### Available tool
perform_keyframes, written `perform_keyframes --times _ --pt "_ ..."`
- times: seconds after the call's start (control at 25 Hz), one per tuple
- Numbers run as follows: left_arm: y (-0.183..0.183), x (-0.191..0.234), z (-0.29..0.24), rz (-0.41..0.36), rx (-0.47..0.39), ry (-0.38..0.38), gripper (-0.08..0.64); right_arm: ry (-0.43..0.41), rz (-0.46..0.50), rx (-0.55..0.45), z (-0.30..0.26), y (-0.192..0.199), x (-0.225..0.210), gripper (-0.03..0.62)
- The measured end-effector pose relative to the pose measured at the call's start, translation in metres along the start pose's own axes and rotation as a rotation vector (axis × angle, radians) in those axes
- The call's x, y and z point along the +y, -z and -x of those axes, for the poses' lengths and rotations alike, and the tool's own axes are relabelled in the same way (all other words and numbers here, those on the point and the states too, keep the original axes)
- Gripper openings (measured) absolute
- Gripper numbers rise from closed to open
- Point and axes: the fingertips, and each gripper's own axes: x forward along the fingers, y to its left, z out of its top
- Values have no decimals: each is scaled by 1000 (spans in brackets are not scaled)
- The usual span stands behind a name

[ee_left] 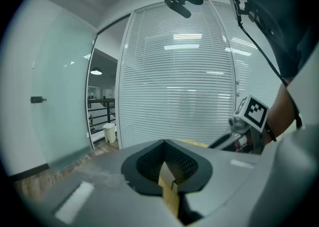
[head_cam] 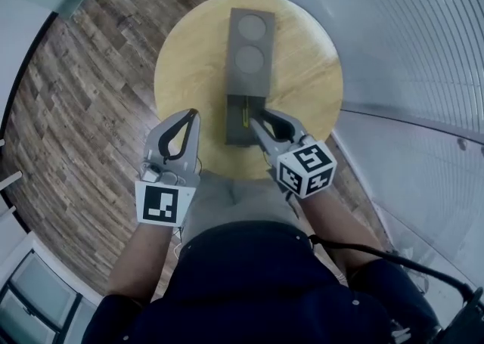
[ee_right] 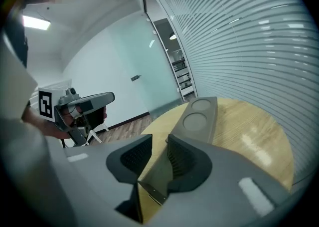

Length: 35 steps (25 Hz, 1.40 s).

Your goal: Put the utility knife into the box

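A long grey box (head_cam: 236, 70) with two round recesses lies on the round wooden table (head_cam: 189, 63). The utility knife (head_cam: 244, 112), dark with a yellow-green strip, lies in the box's near compartment. My right gripper (head_cam: 261, 118) stands open at the box's near end, jaws apart beside the knife and not gripping it. In the right gripper view the box (ee_right: 212, 116) runs away ahead, and its near corner shows through the gap of the right gripper (ee_right: 159, 143). My left gripper (head_cam: 193, 114) is shut and empty, left of the box over the table's front edge.
Wood-plank floor (head_cam: 83, 85) surrounds the table on the left. A wall of white blinds (head_cam: 408, 40) and a glass partition stand close on the right. The person's lap sits just below the table's near edge. The left gripper (ee_right: 84, 104) shows at the left of the right gripper view.
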Motion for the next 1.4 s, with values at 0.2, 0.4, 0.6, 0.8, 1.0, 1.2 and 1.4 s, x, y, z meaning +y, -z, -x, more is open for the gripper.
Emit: perform_keyframes --times 0.2,0.4,0.6,0.8,1.0,1.2,1.4 --pt "-22 6 23 -26 -14 -37 3 20 33 -69 32 -30 13 107" --pt "-50 6 47 -78 -47 -49 3 3 31 -152 60 -52 34 107" --pt "-88 13 56 -120 -108 -90 3 -11 43 -234 85 -75 42 106" --pt "-108 13 64 -167 -140 -113 3 8 23 -303 116 -93 38 104" --pt "-125 3 71 -185 -173 -101 3 33 50 -410 158 -126 39 100" --pt "-134 -1 77 -170 -181 -104 3 42 60 -552 201 -163 41 66" --pt "-153 0 79 -159 -208 -99 3 66 122 -622 229 -184 48 51"
